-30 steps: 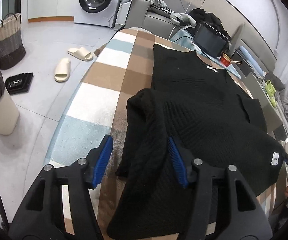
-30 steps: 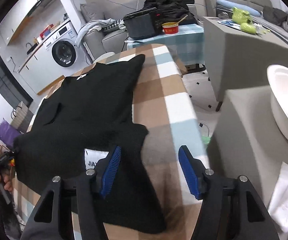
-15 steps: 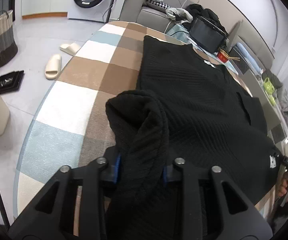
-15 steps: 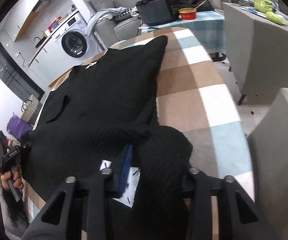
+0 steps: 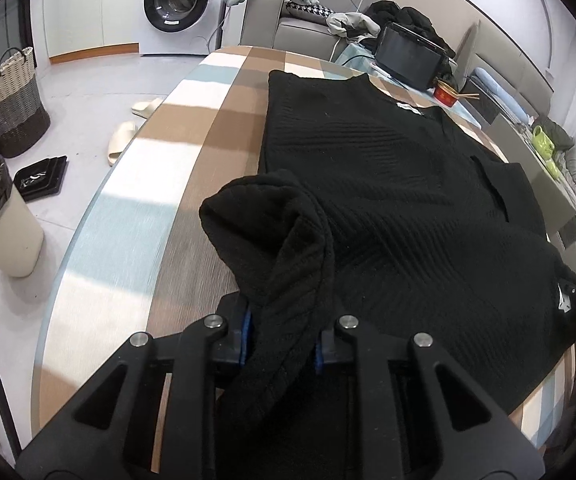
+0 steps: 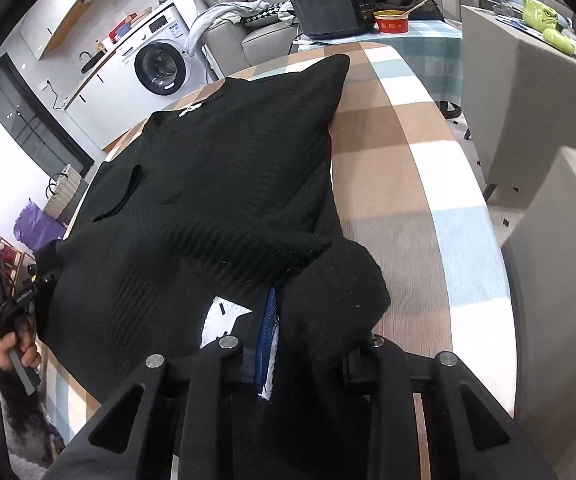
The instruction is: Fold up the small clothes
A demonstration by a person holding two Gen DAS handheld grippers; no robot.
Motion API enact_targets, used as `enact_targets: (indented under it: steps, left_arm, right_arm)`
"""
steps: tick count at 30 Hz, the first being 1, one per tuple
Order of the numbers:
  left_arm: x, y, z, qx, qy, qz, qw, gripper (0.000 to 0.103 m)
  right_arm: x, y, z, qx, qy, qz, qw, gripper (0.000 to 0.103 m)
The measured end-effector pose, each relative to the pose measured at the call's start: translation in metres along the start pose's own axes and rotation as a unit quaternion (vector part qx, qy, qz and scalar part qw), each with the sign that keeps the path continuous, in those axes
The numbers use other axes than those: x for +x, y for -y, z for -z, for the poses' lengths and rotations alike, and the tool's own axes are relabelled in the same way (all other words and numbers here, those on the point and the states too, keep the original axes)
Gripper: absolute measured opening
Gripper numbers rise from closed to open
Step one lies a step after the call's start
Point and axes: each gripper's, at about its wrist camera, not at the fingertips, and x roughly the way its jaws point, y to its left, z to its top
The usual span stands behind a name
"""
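Checked tablecloth (image 5: 192, 148) bears black sweater (image 5: 387, 184), spread flat, collar far. Left gripper (image 5: 282, 336) and right gripper (image 6: 311, 344) each closing, pinching near hem corner, probably for folding toward collar.

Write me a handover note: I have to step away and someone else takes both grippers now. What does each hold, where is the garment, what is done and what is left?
Left gripper: jaws closing, a bunched near corner of the black sweater pinched between them.
Right gripper: jaws closing too, on the other near corner, beside a white label.
Sweater: spread flat on the checked tablecloth, only the two gripped corners raised.
Done: both corners taken.
Left: probably carry both corners toward the far edge for the first fold, then fold again and smooth.
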Motion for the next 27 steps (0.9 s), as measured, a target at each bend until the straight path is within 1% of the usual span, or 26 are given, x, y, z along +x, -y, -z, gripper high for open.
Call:
enact_targets:
  steps: [6,8,11,14,18,20,21,22,23,24,26,27]
  left_arm:
    - [-0.025,-0.001,0.030,-0.004,-0.001,-0.010,0.9999,0.018]
    - [-0.033,0.001,0.038,-0.001,0.002,-0.021,0.9998,0.018]
    - [-0.039,0.006,0.047,0.005,0.007,-0.034,0.9994,0.018]
    - [-0.043,0.006,0.052,0.004,0.010,-0.039,0.9992,0.018]
    - [-0.048,0.003,0.056,0.003,0.011,-0.031,0.9994,0.019]
    - [-0.047,0.000,0.054,0.001,0.005,-0.026,0.9996,0.024]
    - [-0.047,-0.002,0.053,0.001,0.002,-0.025,0.9997,0.025]
    - [-0.048,-0.004,0.052,-0.002,-0.001,-0.025,0.9997,0.029]
    - [-0.051,-0.008,0.052,-0.012,-0.005,-0.021,0.9997,0.035]
    - [-0.054,-0.012,0.051,-0.022,-0.005,-0.012,0.9997,0.039]
    - [-0.061,-0.020,0.051,-0.042,-0.003,0.001,0.9991,0.049]
    - [-0.065,-0.023,0.052,-0.049,-0.006,0.005,0.9988,0.052]
  right_arm:
    - [-0.008,0.007,0.010,0.006,-0.004,-0.010,1.000,0.026]
    - [-0.009,0.006,0.012,0.003,-0.005,-0.010,1.000,0.026]
    - [-0.008,0.006,0.008,0.000,-0.006,-0.008,1.000,0.026]
    - [-0.005,0.008,0.004,0.000,-0.007,-0.006,1.000,0.026]
    - [-0.001,0.004,0.000,0.000,-0.008,-0.001,1.000,0.026]
    - [-0.001,0.007,0.004,0.007,-0.005,0.000,1.000,0.028]
    - [-0.001,0.007,0.004,0.012,-0.003,0.003,1.000,0.032]
    - [-0.003,0.008,0.005,0.015,-0.002,0.009,1.000,0.037]
    - [-0.006,0.009,0.006,0.016,0.000,0.013,1.000,0.043]
    - [-0.010,0.011,0.007,0.021,0.005,0.008,1.000,0.045]
    - [-0.020,0.018,0.012,0.035,0.013,-0.005,0.999,0.050]
    - [-0.026,0.023,0.015,0.043,0.015,-0.010,0.999,0.052]
